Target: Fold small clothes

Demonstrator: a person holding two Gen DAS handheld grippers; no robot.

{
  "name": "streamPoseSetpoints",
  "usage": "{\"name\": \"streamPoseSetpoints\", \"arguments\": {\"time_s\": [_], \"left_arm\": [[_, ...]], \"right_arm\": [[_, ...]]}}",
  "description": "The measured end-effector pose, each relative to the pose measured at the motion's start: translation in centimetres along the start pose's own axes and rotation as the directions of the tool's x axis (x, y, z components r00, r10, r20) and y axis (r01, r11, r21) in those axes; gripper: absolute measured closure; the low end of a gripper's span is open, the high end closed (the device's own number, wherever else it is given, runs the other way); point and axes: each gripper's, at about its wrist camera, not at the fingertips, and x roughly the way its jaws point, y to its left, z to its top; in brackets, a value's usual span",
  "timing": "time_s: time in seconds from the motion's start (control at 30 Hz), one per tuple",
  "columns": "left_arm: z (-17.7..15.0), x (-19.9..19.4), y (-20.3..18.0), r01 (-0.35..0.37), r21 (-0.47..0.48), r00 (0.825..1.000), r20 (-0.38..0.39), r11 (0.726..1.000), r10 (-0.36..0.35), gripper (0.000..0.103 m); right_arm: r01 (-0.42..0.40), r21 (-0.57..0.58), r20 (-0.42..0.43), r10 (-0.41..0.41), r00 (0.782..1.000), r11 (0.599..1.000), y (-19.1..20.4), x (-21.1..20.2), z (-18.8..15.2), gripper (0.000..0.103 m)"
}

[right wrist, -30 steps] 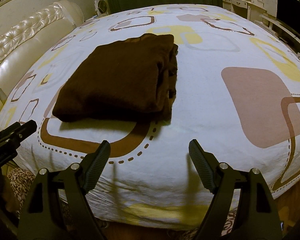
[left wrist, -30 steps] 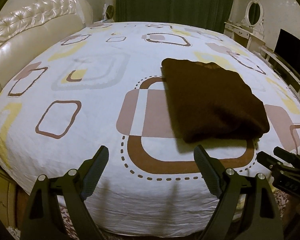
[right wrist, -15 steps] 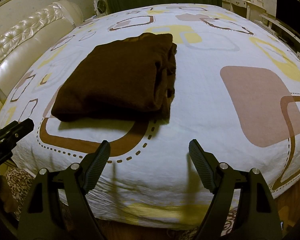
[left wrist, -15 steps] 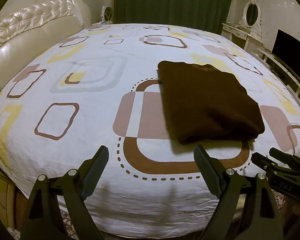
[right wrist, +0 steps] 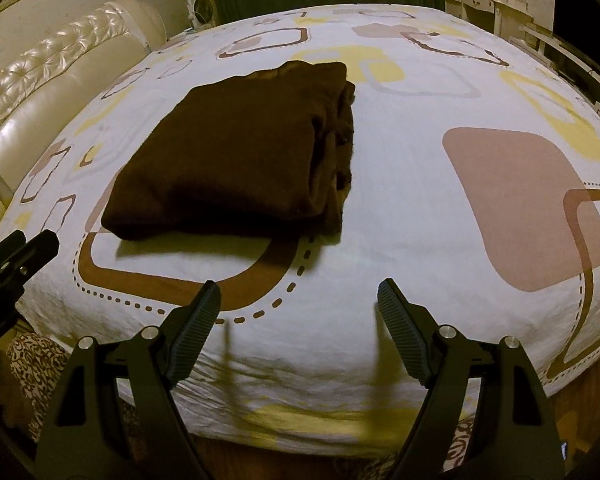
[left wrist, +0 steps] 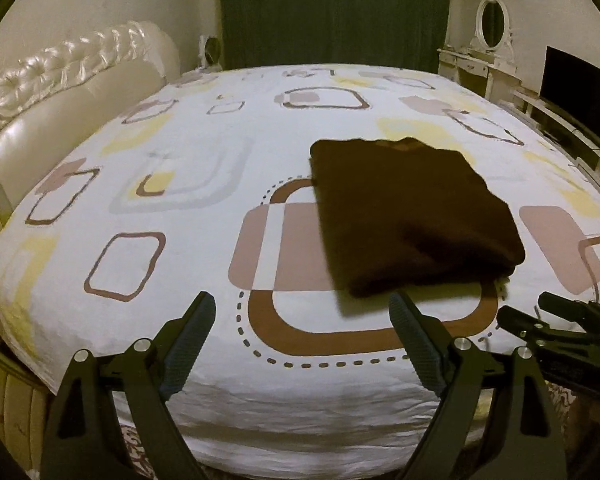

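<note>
A dark brown garment (left wrist: 412,216) lies folded into a thick rectangle on the patterned white bedsheet (left wrist: 188,152); its stacked layers show along the right side in the right wrist view (right wrist: 240,152). My left gripper (left wrist: 302,308) hovers open over the near edge of the bed, just short of the garment's near left corner, nothing between its fingers. My right gripper (right wrist: 298,294) is open too, held over bare sheet in front of the garment's near right corner. Each gripper shows at the edge of the other's view: the right gripper (left wrist: 560,328), the left gripper (right wrist: 16,256).
A tufted cream headboard (left wrist: 60,80) runs along the left. Dark green curtains (left wrist: 332,12) hang behind the bed. A white dressing table with an oval mirror (left wrist: 492,24) and a dark screen (left wrist: 576,92) stand at the right. Leopard-print fabric (right wrist: 36,360) shows below the bed's near edge.
The left wrist view has tilted up slightly, so the garment sits a little lower and more of the far wall shows. The right gripper and the garment have not moved.
</note>
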Motion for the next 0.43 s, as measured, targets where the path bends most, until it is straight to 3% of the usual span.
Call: {"name": "streamPoseSetpoints", "arguments": {"time_s": [0.03, 0.1, 0.2, 0.3, 0.37, 0.43], "left_arm": [[-0.1, -0.4, -0.2, 0.007, 0.004, 1.000, 0.010, 1.000, -0.007, 0.015], [0.5, -1.1, -0.3, 0.093, 0.010, 0.996, 0.004, 0.996, -0.093, 0.015], [2.6, -1.9, 1.5, 0.147, -0.056, 0.989, 0.033, 0.988, -0.145, 0.015], [5.3, -0.7, 5.1, 0.108, -0.124, 0.993, 0.063, 0.986, -0.100, 0.015], [7.8, 2.2, 8.5, 0.017, -0.146, 0.998, 0.057, 0.989, -0.009, 0.015], [10.4, 6.5, 12.2, -0.078, -0.154, 0.997, 0.002, 0.985, 0.079, 0.015]], "right_arm": [[-0.001, 0.001, -0.001, 0.001, 1.000, 1.000, 0.0, 0.0, 0.0, 0.022], [-0.003, 0.004, -0.002, 0.003, 1.000, 1.000, -0.1, 0.0, 0.0, 0.022], [-0.020, 0.027, -0.002, 0.020, 1.000, 0.999, -0.6, -0.4, 0.5, 0.022], [-0.062, 0.052, 0.038, 0.060, 0.997, 0.997, -1.4, -1.6, 2.7, 0.020], [-0.071, 0.061, 0.086, 0.065, 0.994, 0.996, -2.6, -1.8, 5.6, 0.014], [-0.071, 0.062, 0.105, 0.064, 0.992, 0.996, -3.8, -0.9, 8.9, 0.012]]}}
